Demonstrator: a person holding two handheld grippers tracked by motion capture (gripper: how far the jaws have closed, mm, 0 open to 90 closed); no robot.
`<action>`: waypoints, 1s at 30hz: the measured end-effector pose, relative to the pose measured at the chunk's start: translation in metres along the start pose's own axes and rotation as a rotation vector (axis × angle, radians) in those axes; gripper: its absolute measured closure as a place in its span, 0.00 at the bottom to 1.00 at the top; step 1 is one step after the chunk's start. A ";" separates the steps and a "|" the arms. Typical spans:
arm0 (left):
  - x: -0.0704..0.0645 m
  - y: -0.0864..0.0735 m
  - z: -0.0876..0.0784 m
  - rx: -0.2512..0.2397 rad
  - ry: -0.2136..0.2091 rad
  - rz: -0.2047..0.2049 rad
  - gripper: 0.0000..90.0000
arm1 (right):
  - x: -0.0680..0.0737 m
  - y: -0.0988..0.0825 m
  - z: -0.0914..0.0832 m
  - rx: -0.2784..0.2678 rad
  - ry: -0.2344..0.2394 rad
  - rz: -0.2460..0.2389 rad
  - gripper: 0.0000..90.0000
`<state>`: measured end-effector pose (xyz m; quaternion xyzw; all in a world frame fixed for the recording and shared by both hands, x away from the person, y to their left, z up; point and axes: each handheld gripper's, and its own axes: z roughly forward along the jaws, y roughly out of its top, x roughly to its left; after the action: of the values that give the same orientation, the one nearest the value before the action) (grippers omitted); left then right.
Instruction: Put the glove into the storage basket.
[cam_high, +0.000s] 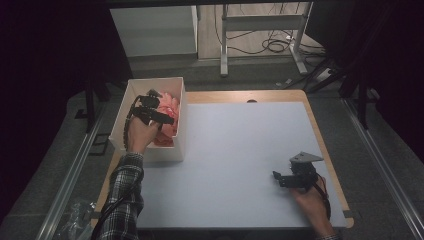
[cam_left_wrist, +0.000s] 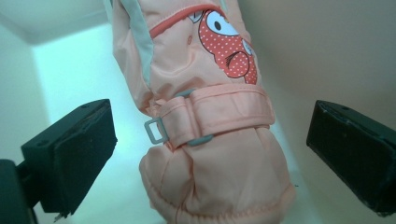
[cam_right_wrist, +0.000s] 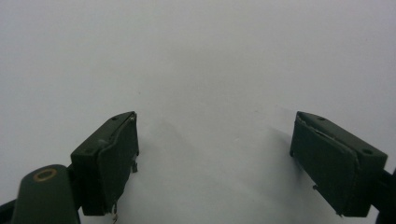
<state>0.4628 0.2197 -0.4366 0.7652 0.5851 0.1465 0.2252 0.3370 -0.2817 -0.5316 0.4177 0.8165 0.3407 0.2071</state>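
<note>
On the left, a pink mitten (cam_left_wrist: 205, 121) with a spotted red bird on it is lying inside the white box (cam_high: 120, 122). The left gripper (cam_high: 161, 119) is being held over it with its jaws wide apart, and the mitten is not being pinched. To finish well, the gripper is best lifted straight up, so the grey buckle (cam_left_wrist: 156, 130) is not being snagged. The box walls are standing close by. On the right, the right gripper (cam_high: 278, 179) is being rested open on the bare white mat (cam_high: 240, 150), with nothing in the way.
</note>
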 end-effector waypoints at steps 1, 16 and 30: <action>0.000 -0.001 -0.001 -0.008 0.003 0.005 0.02 | 0.000 0.000 0.000 0.000 0.000 0.000 0.17; 0.001 -0.014 -0.028 -0.103 0.019 0.064 0.00 | 0.000 0.000 0.000 0.000 -0.001 -0.001 0.17; -0.007 -0.024 -0.052 -0.172 -0.013 0.106 0.00 | 0.000 0.000 0.000 0.000 -0.002 -0.003 0.17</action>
<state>0.4159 0.2270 -0.4042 0.7738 0.5275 0.2030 0.2859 0.3369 -0.2816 -0.5314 0.4170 0.8168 0.3399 0.2083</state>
